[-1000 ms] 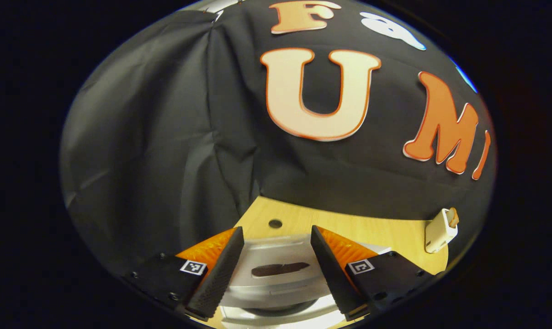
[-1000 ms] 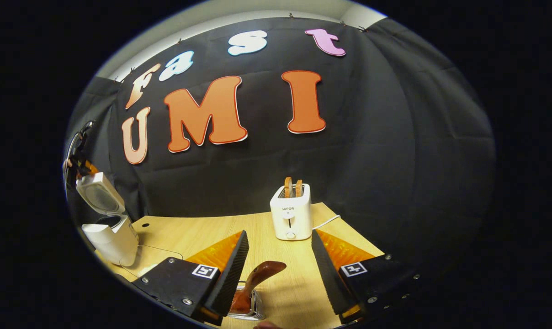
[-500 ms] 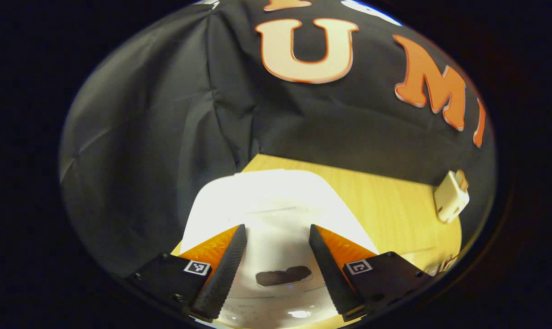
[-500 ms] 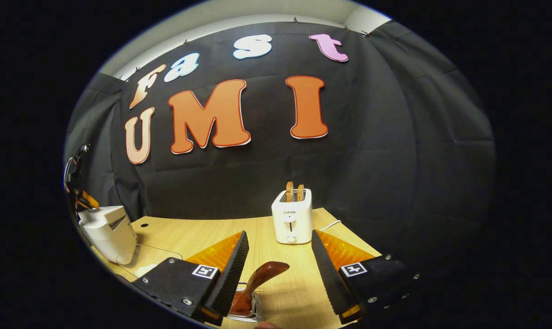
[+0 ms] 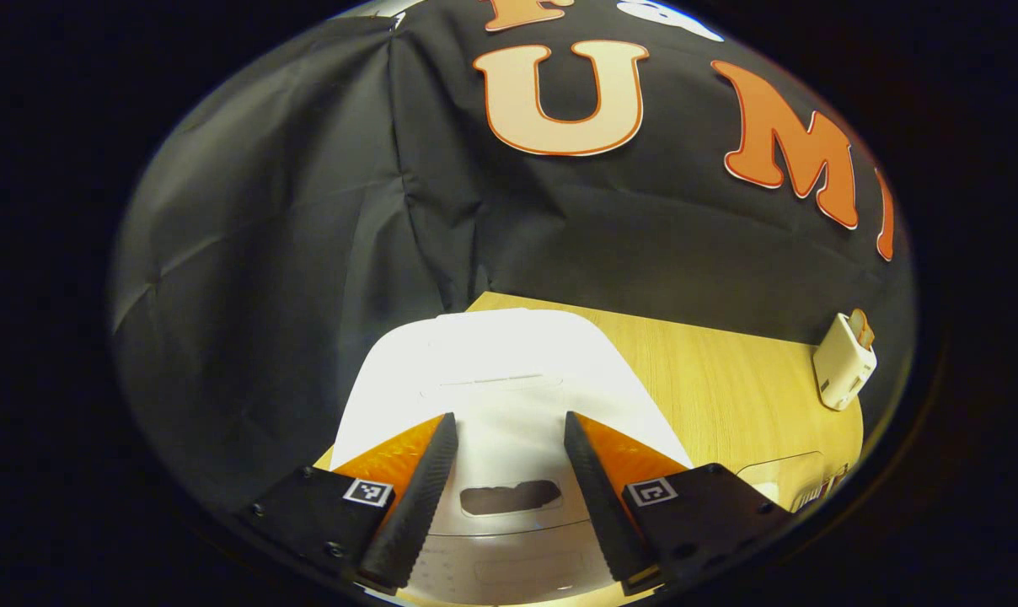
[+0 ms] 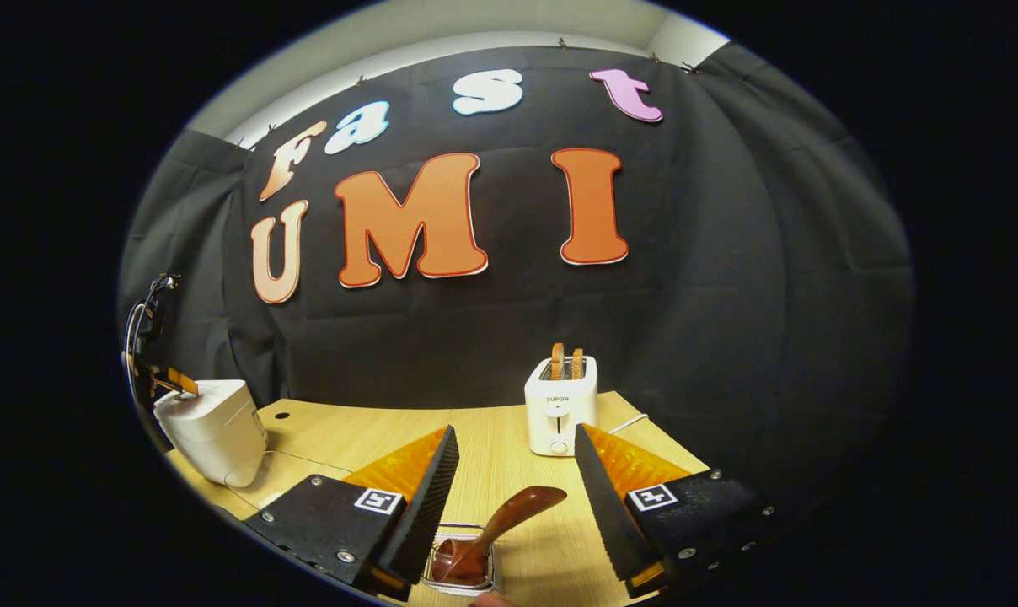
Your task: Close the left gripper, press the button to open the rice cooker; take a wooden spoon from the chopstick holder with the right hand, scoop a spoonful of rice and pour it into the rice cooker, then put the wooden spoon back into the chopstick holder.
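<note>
Two grippers were at work over the light wooden table (image 6: 509, 438). The left gripper (image 5: 502, 497) hovered just above the white rice cooker (image 5: 496, 379), its fingers spread wide apart with nothing between them, the closed lid lying flat beneath and a dark oblong recess at the front edge showing in the gap. In the right gripper view that same cooker (image 6: 214, 430) stood at the far left end of the table, lid down, with the other gripper and a hand just behind and above it. The right gripper (image 6: 511, 506) was also released, jaws apart and holding nothing. Between its fingers, lower down, the wooden spoon (image 6: 500, 531) leaned to the right out of a small clear holder (image 6: 463, 582), its dark reddish end sticking up and untouched by either finger. A white toaster (image 6: 561, 405) with two slices standing in its slots sat near the back of the table, well apart from the cooker; it also showed at the right edge of the left gripper view (image 5: 844, 362).
</note>
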`<state>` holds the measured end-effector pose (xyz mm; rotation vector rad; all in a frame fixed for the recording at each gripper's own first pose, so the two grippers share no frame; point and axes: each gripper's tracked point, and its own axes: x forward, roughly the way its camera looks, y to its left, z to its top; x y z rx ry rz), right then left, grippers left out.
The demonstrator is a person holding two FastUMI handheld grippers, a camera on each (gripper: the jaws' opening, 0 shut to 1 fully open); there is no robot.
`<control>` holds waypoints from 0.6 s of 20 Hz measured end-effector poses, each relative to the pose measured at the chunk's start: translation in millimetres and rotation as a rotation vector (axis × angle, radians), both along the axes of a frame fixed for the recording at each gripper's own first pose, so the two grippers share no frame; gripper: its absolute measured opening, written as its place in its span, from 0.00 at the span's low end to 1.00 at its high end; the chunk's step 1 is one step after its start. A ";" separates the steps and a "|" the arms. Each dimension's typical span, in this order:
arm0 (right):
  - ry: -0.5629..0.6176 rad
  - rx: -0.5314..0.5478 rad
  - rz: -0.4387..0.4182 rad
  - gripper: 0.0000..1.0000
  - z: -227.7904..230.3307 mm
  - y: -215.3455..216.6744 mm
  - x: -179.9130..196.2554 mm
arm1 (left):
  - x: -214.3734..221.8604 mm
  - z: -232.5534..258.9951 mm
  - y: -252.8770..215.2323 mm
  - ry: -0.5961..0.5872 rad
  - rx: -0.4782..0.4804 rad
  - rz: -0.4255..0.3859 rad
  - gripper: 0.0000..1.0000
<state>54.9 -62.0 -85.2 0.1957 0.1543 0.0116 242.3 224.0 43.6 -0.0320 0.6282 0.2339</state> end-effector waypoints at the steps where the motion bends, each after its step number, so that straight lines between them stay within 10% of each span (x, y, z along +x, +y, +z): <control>1: -0.007 0.006 0.007 0.82 2.6 1.5 -1.6 | 0.5 2.3 -1.7 -0.021 -0.006 -0.001 0.85; 12: -0.121 -0.047 -0.013 0.82 28.1 0.7 -4.9 | 11.8 72.3 -18.5 -0.465 0.085 -0.072 0.95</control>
